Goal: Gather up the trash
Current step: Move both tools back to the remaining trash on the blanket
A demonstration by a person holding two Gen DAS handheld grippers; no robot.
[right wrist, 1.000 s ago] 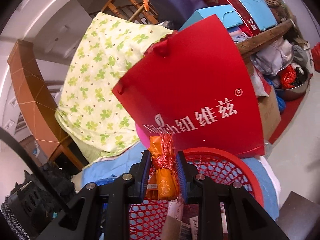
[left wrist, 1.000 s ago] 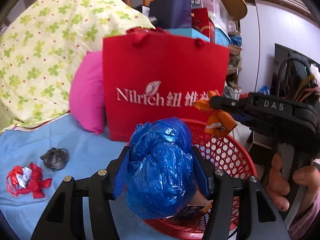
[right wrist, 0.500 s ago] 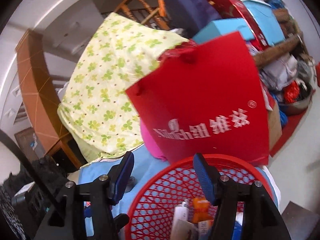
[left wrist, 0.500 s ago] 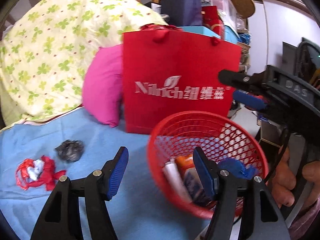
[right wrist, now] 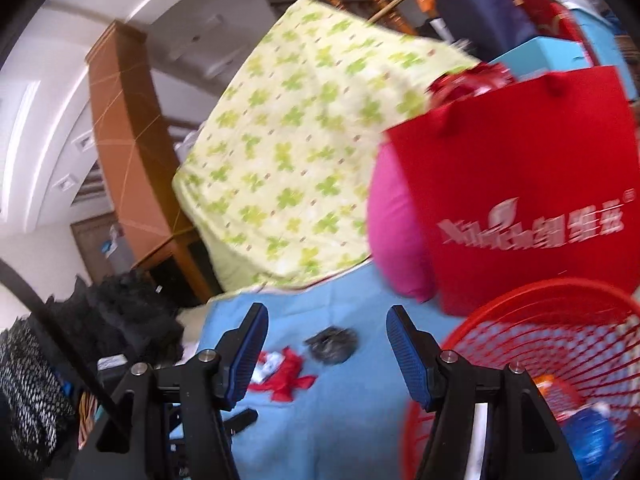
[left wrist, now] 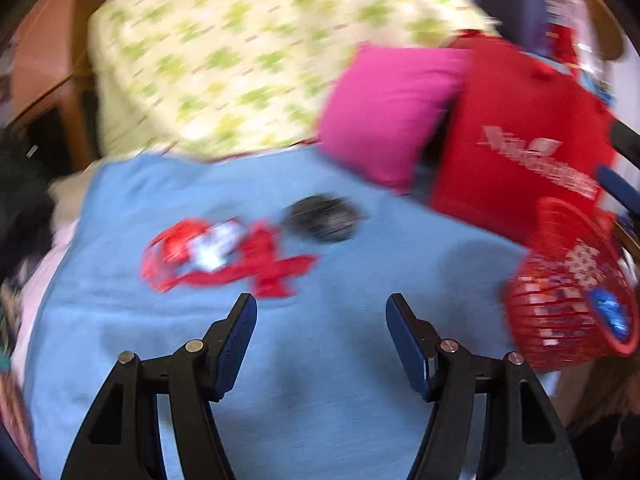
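A red and white crumpled wrapper (left wrist: 224, 254) and a dark grey crumpled wad (left wrist: 322, 218) lie on the blue blanket (left wrist: 320, 380). My left gripper (left wrist: 322, 320) is open and empty, just short of the wrapper. The red mesh basket (left wrist: 560, 320) stands at the right with a blue plastic bag (left wrist: 612, 312) inside. My right gripper (right wrist: 326, 328) is open and empty above the blanket, left of the basket (right wrist: 540, 320). The wrapper (right wrist: 280, 376), the wad (right wrist: 332, 344) and the blue bag (right wrist: 592, 436) also show in the right wrist view.
A red paper bag (left wrist: 520, 152), a pink cushion (left wrist: 384, 120) and a yellow-green quilt (left wrist: 240, 60) stand behind the blanket. Black clutter (right wrist: 120, 320) lies off the blanket's left edge. The left wrist view is blurred by motion.
Both grippers opened and dropped the blue bag and the orange wrapper into the basket. The left gripper then swung left toward the wrapper and wad; the right view also turned left.
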